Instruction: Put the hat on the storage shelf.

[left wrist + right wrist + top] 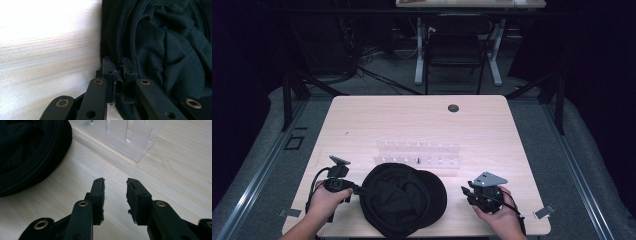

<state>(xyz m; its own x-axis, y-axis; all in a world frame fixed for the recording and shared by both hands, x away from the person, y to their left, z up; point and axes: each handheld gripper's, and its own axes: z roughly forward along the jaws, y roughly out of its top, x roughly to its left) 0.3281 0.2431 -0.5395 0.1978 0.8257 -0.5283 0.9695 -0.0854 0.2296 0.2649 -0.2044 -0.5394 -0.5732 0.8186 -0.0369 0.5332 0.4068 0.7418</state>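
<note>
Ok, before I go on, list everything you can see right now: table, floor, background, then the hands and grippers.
cap: one, black, near edge of table, centre
clear rack: one, transparent, just beyond the cap
table: one, light wood, grommet hole near far edge
chair: one, black, on floor beyond table
second table: one, light top, white legs, background
cables: several, black, floor at back left
left gripper: black, shut on the cap's edge
right gripper: black, open, over bare table right of cap
hands: two, holding the grippers
</note>
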